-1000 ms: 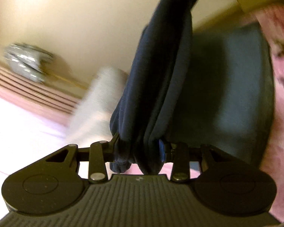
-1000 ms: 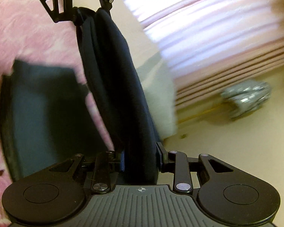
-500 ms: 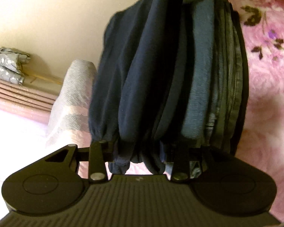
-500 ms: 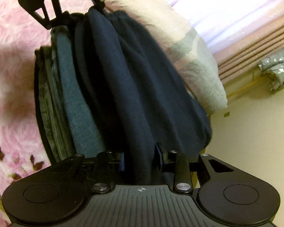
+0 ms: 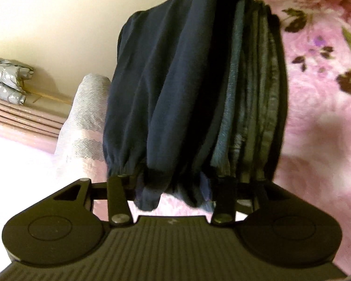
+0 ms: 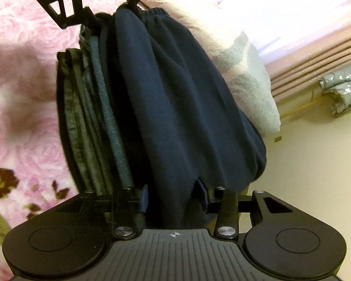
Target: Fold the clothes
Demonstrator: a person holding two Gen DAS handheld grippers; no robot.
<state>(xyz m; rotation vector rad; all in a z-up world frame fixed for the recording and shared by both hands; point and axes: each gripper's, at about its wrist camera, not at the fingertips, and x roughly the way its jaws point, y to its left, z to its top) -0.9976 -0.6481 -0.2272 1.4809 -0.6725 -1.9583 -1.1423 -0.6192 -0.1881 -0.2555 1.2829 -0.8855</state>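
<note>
I am looking down both sets of tongs at once. The left tongs (image 5: 173,187), at the lower centre of the left wrist view, have the elastic-cuffed end of a navy sweatpant garment (image 5: 166,89) between them; their jaws are opening, and a gap shows beside the cloth on the left, so I judge the hold to be slackening. The right tongs (image 6: 173,199), lower centre of the right wrist view, have the other end of the same navy garment (image 6: 175,98) between their blue pads (image 6: 144,197), and their jaws are opening as well.

The garment lies folded on top of a stack of folded clothes (image 5: 252,98) in grey and green, which rests on the pink floral bed cover (image 5: 320,98) at the right of the left view. A pale herringbone pillow (image 6: 248,79) sits just beside the stack, at the upper right of the right view.

My judgement: this is the release of a finished fold onto the pile.

Risks noted:
- Cloth may catch on a pad as the tongs withdraw, dragging the top layer and undoing the fold.
- The loose cuff hanging at the left tongs may fall over the stack's edge.
- The navy bulk bulges toward the pillow side; a sideways pull could tip it off the stack.
- A tall soft stack on bedding may lean if nudged.
</note>
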